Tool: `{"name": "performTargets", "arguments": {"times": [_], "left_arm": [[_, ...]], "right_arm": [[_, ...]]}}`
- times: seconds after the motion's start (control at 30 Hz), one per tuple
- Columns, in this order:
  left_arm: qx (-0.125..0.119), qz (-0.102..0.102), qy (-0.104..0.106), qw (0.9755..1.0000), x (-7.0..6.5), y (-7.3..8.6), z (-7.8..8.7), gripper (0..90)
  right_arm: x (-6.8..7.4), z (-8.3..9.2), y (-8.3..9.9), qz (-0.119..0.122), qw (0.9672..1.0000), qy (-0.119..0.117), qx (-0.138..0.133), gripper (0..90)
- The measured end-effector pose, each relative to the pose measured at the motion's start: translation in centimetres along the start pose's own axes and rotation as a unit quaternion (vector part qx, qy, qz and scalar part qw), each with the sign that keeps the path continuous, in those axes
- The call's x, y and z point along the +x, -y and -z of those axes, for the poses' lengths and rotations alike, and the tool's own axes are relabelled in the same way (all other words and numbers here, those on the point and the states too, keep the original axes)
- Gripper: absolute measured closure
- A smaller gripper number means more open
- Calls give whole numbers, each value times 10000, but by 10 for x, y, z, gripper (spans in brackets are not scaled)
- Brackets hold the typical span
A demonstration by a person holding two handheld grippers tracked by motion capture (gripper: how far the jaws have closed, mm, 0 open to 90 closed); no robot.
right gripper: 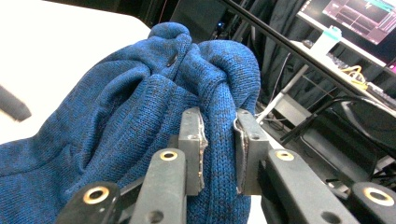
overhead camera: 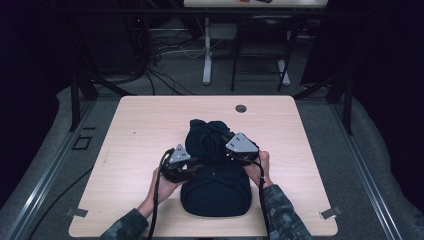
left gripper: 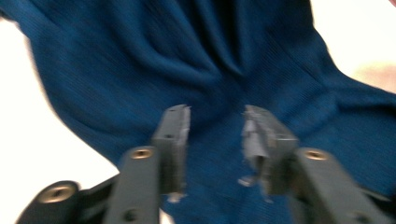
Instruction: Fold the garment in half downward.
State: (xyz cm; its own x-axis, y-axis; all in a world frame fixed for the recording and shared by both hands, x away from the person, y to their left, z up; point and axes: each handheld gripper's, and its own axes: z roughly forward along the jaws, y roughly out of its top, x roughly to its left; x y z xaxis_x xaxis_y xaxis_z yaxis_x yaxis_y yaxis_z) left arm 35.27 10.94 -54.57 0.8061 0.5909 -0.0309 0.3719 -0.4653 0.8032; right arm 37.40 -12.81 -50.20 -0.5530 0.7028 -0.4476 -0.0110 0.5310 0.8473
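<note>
Right tongs (right gripper: 219,140) pinch a fold of the blue sweater (right gripper: 116,135); left tongs (left gripper: 215,135) hover open over it.

Worktop (overhead camera: 150,125): pale wood-grain surface with rounded corners and a round cable hole (overhead camera: 241,108) near its far edge, standing on grey carpet (overhead camera: 360,165). Black frame struts (overhead camera: 76,100) are flanking it while dark curtains (overhead camera: 380,60) are closing off both sides. Behind, cables (overhead camera: 165,75) are trailing across the floor beside a white table leg (overhead camera: 207,50) and a black chair frame (overhead camera: 260,50); a monitor (right gripper: 359,18) is glowing beyond.
</note>
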Motion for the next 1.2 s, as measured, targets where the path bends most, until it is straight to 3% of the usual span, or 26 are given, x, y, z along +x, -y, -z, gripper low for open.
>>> {"name": "performTargets", "arguments": {"times": [0.17, 0.23, 0.33, 0.5, 0.63, 0.93, 1.2], "left_arm": [[548, 88, -86, 9984, -8, 19, -22, 813], [554, 171, -129, 9982, -6, 20, -24, 850], [609, 84, -362, 9975, -8, 19, -26, 886], [601, 106, -746, 9953, -8, 16, -31, 899], [604, 137, -915, 9939, -5, 13, -34, 900], [490, 235, -1021, 9933, -5, 14, -37, 900], [374, 324, -1189, 9917, -6, 14, -41, 900]], "right_arm": [[-2, 2, -1, 17, 10000, -44, -16, 755], [-3, 3, -1, 1, 9999, -93, -45, 754], [-5, 5, -1, 17, 9998, -166, -86, 754], [-10, 9, -1, 54, 9997, -223, -129, 753], [-11, 12, -2, 24, 9995, -263, -151, 753], [-10, 26, -6, -56, 9985, -523, -162, 752], [-6, 36, -4, -113, 9974, -709, -15, 751]]}}
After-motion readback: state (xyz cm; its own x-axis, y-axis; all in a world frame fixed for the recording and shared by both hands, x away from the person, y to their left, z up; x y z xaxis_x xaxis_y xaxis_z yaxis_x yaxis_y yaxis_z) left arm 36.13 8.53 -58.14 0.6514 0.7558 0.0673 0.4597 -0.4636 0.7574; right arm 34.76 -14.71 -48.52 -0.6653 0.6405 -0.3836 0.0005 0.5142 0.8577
